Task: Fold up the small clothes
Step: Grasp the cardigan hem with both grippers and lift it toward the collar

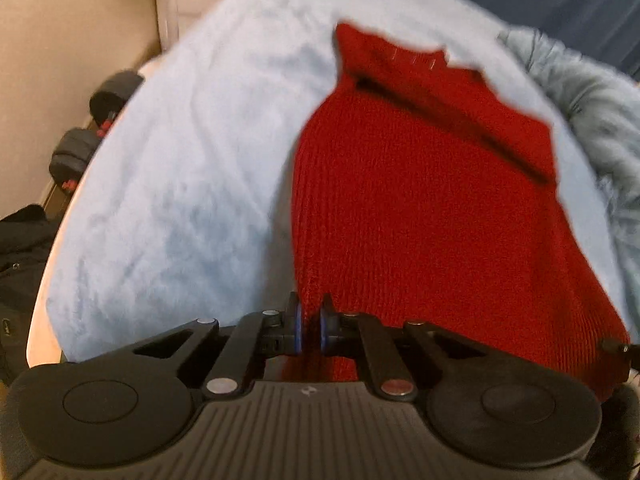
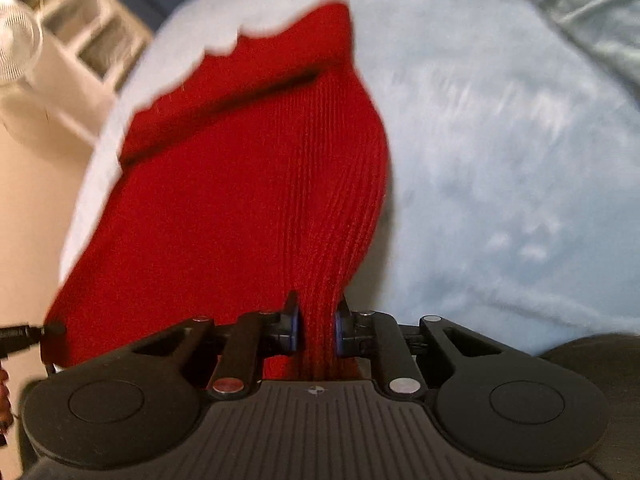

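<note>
A red knit garment (image 1: 420, 200) stretches away from me over a pale blue fleece blanket (image 1: 180, 180). My left gripper (image 1: 310, 326) is shut on its near left corner. In the right wrist view the same red garment (image 2: 248, 184) runs forward, and my right gripper (image 2: 316, 326) is shut on its near right corner, the knit bunched between the pads. The far end lies on the blanket with a dark fold line across it. The tip of the other gripper shows at each view's edge. Both views are blurred.
A grey-blue garment (image 1: 592, 112) is heaped on the blanket at the right. Dark dumbbells (image 1: 108, 96) lie on the floor by the wall at left. White shelves (image 2: 80, 28) stand beyond the blanket (image 2: 500, 160). A dark bag (image 1: 20, 248) sits at lower left.
</note>
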`<state>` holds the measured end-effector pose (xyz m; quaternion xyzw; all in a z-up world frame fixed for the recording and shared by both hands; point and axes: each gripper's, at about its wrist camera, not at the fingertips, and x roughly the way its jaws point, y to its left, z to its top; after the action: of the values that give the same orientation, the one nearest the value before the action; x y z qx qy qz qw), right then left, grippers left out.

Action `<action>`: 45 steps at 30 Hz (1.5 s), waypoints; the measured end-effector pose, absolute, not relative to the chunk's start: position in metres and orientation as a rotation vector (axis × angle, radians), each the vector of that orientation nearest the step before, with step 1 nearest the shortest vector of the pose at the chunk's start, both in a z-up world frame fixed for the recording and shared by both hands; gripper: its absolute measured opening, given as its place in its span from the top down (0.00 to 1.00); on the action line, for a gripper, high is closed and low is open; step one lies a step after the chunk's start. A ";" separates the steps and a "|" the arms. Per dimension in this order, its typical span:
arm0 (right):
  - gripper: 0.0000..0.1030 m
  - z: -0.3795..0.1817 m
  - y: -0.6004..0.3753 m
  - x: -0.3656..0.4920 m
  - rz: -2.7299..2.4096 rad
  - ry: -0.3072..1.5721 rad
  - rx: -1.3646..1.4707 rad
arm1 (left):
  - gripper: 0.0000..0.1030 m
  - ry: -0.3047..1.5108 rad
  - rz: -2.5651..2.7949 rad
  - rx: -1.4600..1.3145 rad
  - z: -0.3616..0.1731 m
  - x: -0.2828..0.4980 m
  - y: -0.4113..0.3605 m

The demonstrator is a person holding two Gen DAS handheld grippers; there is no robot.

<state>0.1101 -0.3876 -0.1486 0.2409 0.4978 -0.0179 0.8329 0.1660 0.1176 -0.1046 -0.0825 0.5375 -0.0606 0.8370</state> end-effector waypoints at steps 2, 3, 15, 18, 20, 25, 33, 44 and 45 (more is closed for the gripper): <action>0.84 -0.132 -0.396 0.099 -0.036 1.005 0.533 | 0.93 1.109 -0.143 -0.169 -0.093 0.157 0.116; 0.84 -0.125 -0.398 0.093 -0.039 0.986 0.530 | 0.93 1.098 -0.148 -0.167 -0.089 0.151 0.115; 0.85 -0.097 -0.402 -0.001 -0.002 0.912 0.655 | 0.93 1.075 -0.170 -0.253 -0.053 0.053 0.139; 0.85 -0.098 -0.409 -0.028 -0.030 0.943 0.729 | 0.93 1.112 -0.159 -0.284 -0.055 0.037 0.146; 0.85 -0.098 -0.411 -0.032 -0.044 0.965 0.758 | 0.93 1.131 -0.145 -0.295 -0.058 0.040 0.148; 0.85 -0.070 -0.419 0.014 0.000 0.933 0.769 | 0.93 1.094 -0.147 -0.324 -0.038 0.094 0.148; 0.86 -0.048 -0.460 0.226 -0.023 0.849 0.762 | 0.93 0.978 -0.073 -0.276 -0.011 0.317 0.110; 0.44 -0.160 -0.495 0.306 -0.238 0.816 0.877 | 0.25 0.997 0.120 -0.273 -0.111 0.445 0.106; 0.44 -0.164 -0.491 0.303 -0.239 0.808 0.819 | 0.22 1.011 0.098 -0.245 -0.120 0.441 0.101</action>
<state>0.3030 -0.4907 -0.1644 0.3863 0.3811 -0.1126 0.8324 0.4409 0.1009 -0.1204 -0.1168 0.4829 0.0469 0.8666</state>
